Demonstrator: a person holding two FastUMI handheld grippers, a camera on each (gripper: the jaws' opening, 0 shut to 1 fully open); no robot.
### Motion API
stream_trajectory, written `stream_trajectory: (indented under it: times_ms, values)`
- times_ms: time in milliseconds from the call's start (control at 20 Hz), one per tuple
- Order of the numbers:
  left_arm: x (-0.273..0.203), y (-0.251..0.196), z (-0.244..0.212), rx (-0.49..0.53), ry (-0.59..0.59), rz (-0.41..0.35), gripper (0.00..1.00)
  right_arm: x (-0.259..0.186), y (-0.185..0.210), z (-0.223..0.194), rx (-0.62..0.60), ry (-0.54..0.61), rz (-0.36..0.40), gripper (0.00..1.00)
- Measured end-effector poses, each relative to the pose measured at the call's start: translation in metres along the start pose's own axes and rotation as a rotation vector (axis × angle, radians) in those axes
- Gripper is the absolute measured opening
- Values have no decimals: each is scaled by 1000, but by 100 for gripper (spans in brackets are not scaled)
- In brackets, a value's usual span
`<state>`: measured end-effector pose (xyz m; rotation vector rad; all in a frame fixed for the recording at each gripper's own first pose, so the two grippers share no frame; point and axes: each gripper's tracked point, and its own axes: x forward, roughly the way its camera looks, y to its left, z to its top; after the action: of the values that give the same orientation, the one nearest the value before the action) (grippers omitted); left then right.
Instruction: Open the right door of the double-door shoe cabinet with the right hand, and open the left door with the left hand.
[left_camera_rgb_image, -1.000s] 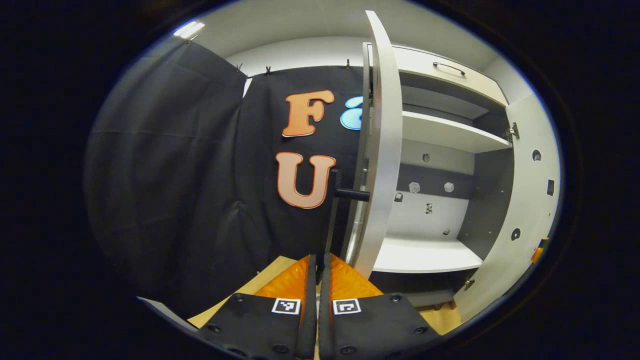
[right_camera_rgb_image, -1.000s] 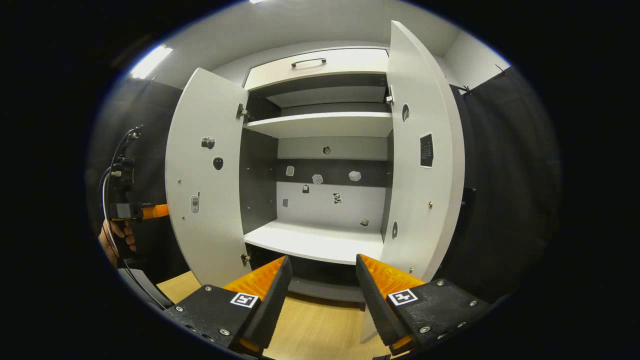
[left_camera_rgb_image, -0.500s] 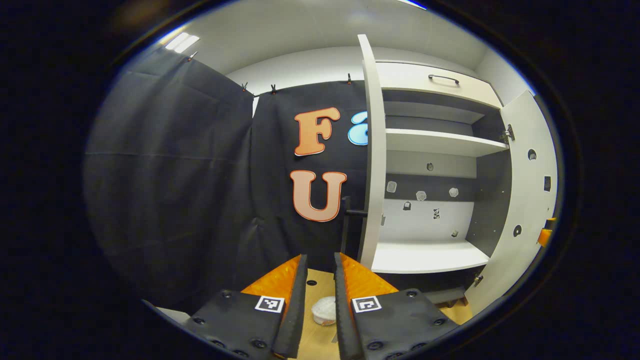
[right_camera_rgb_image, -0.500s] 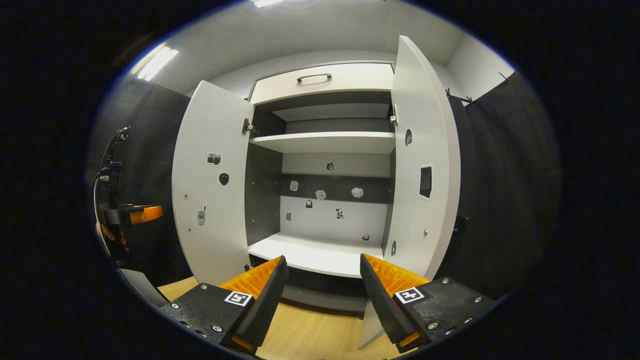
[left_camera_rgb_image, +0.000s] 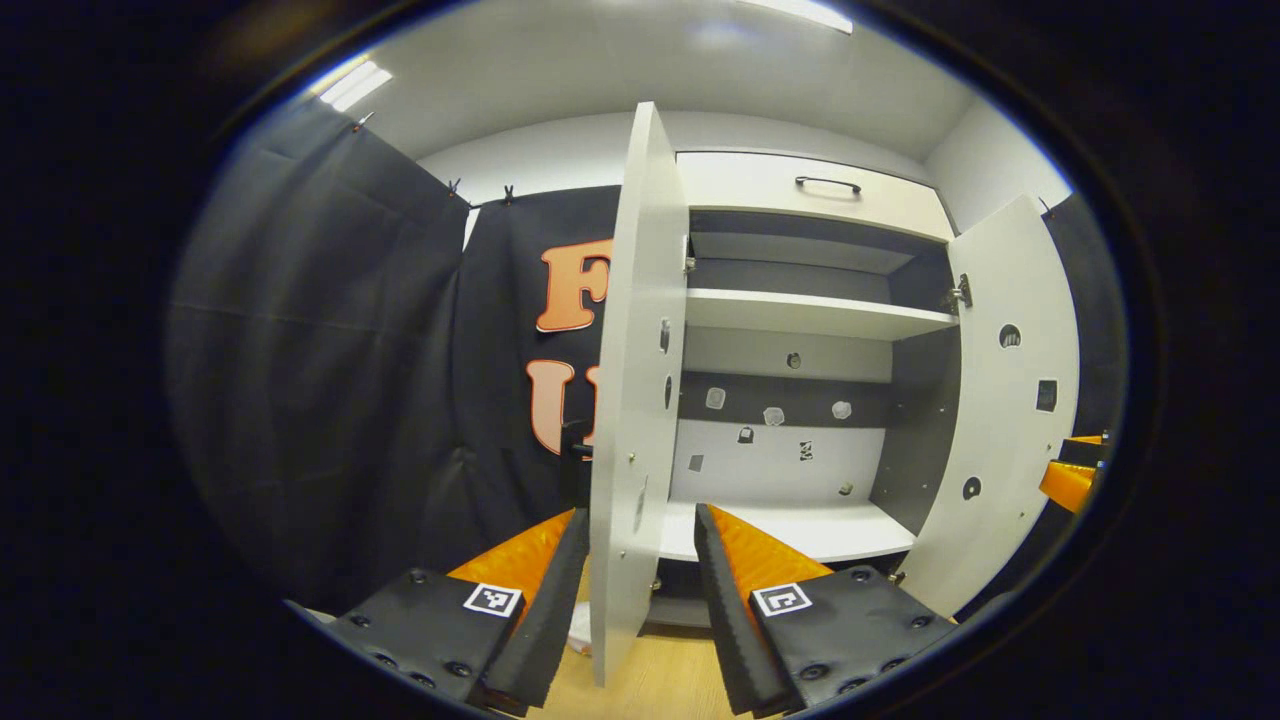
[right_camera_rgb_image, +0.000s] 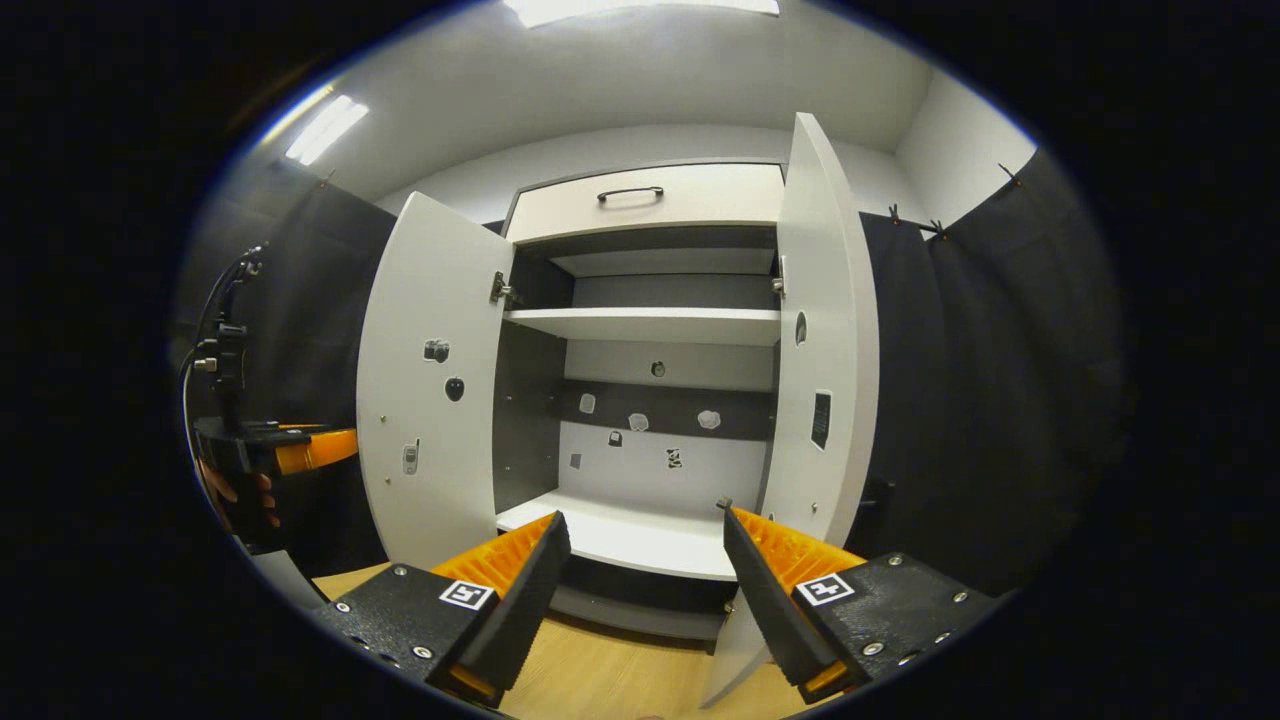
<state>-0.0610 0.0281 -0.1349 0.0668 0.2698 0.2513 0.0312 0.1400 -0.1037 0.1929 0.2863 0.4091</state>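
Both doors swung wide at frame centre, shoe cabinet (right_camera_rgb_image: 650, 330) with left door (right_camera_rgb_image: 425, 380), right door (right_camera_rgb_image: 815, 360); left gripper (left_camera_rgb_image: 640, 580), right gripper (right_camera_rgb_image: 645, 580) spread apart, gripping nothing; risk: left fingers straddling door edge, nudging it.

White shoe cabinet (right_camera_rgb_image: 650, 195), left door (right_camera_rgb_image: 425, 380), right door (right_camera_rgb_image: 820, 360) open

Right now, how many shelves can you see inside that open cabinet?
2. An upper shelf runs across near the top, and a lower shelf sits near the bottom, just behind the right gripper. Anything lower may be hidden.
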Motion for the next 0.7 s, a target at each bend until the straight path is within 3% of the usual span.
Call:
stream_trajectory:
  times_ms: [100,150,200,300,700]
  values:
    - [2,-14,5,-12,-13,-26,75,-7,-8,3,-15,-18,-24,94]
    - [3,-21,8,-13,-20,-40,83,-10,-12,5,-26,-25,-34,91]
    - [4,-27,10,-14,-26,-53,83,-12,-16,5,-33,-31,-47,94]
    - [4,-37,14,-12,-42,-72,98,-13,-20,5,-35,-32,-66,94]
    - [0,-61,36,-11,-119,-114,97,-11,-23,22,-24,-93,-79,94]
